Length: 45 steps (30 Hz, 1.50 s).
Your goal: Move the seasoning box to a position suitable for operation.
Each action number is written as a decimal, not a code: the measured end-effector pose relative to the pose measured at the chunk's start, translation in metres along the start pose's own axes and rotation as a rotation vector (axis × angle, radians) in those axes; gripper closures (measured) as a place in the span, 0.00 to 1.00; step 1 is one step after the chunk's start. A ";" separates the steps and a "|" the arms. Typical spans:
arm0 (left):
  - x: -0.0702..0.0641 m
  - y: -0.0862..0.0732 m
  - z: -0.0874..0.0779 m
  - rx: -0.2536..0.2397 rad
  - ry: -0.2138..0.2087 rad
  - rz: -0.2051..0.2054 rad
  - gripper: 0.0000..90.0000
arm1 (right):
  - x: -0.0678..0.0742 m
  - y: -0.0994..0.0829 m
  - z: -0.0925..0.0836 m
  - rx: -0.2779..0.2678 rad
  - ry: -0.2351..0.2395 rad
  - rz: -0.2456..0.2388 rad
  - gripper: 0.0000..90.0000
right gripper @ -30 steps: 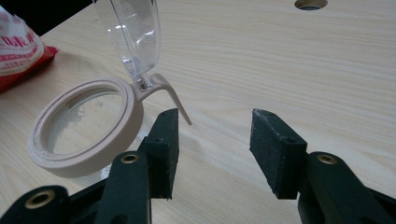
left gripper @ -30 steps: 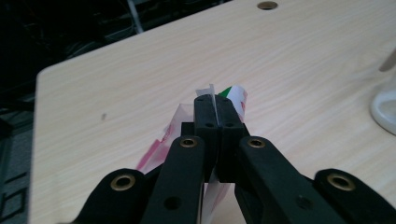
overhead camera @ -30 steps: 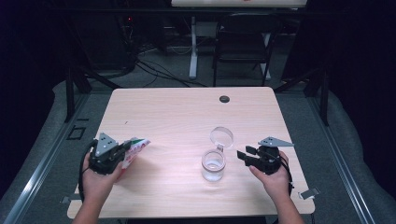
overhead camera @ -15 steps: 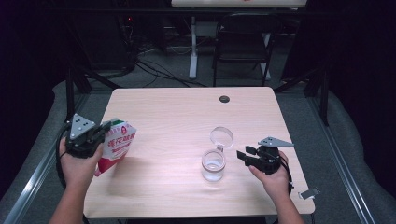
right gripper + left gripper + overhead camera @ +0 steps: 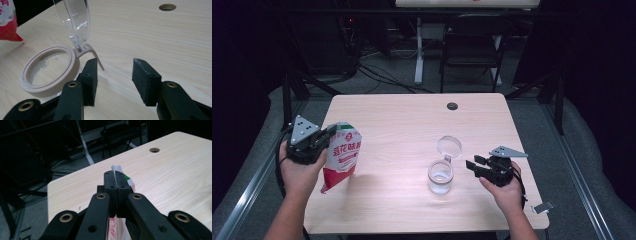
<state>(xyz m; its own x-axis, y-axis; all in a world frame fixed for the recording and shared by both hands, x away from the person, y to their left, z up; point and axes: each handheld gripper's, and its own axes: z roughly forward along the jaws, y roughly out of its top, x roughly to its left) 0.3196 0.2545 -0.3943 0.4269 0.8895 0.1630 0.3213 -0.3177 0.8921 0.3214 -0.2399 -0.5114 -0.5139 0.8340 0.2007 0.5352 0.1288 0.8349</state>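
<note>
The red and white pouch (image 5: pixel 343 155) hangs upright over the left edge of the desk (image 5: pixel 412 120), pinched at its top edge by the left tongs (image 5: pixel 328 135), whose jaws are clenched flat on the folded seal, as the left gripper view shows with the white strip of pouch (image 5: pixel 116 168) poking up between them. Its lower corner sits just above or barely on the wood; which of the two cannot be told. Well apart to the right stands the clear jar (image 5: pixel 440 176), its hinged lid (image 5: pixel 448 147) swung open and upright behind the beige rim, so the mouth is free to take a pour. The right gripper view shows that rim (image 5: pixel 47 71) with a thin dusting of something pale inside and the lid's small tab just ahead of the right tongs (image 5: pixel 117 75). Those tongs are released with nothing between them, though their jaws have just been closing a little, and they wait just beside the jar. Judging by this, opening the jar is done and the pouch is picked up; carrying it across, tipping it over the mouth and closing the lid remain.
</note>
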 end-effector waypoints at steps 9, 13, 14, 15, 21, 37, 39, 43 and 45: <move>-0.019 0.010 0.011 -0.010 -0.076 0.010 1.00 | 0.000 0.002 -0.002 -0.020 -0.004 -0.023 0.64; -0.033 0.014 0.019 0.009 -0.122 0.032 1.00 | 0.000 0.002 -0.003 -0.012 0.009 -0.026 0.66; -0.033 0.014 0.019 0.009 -0.122 0.032 1.00 | 0.001 0.002 -0.002 -0.010 0.008 -0.026 0.66; -0.039 0.015 0.022 0.012 -0.139 0.042 1.00 | 0.001 0.002 -0.002 -0.007 0.007 -0.029 0.66; -0.057 0.022 0.030 0.010 -0.180 0.063 1.00 | 0.000 0.001 -0.001 0.002 0.019 -0.017 0.66; -0.100 0.040 0.048 0.006 -0.289 0.125 1.00 | 0.004 0.007 -0.012 -0.083 -0.004 -0.047 0.66; -0.107 0.041 0.049 -0.002 -0.311 0.135 1.00 | 0.004 0.008 -0.013 -0.082 0.004 -0.052 0.66; -0.114 0.038 0.049 -0.002 -0.332 0.151 1.00 | 0.009 0.011 -0.017 -0.111 0.008 -0.065 0.65; -0.118 0.036 0.049 -0.003 -0.349 0.143 1.00 | 0.013 0.013 -0.019 -0.130 0.012 -0.087 0.65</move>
<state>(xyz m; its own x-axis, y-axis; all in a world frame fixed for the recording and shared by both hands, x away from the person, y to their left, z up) 0.3220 0.1225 -0.4018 0.7296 0.6708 0.1333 0.2352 -0.4292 0.8721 0.3084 -0.2375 -0.4878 -0.5629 0.8161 0.1306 0.3973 0.1286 0.9086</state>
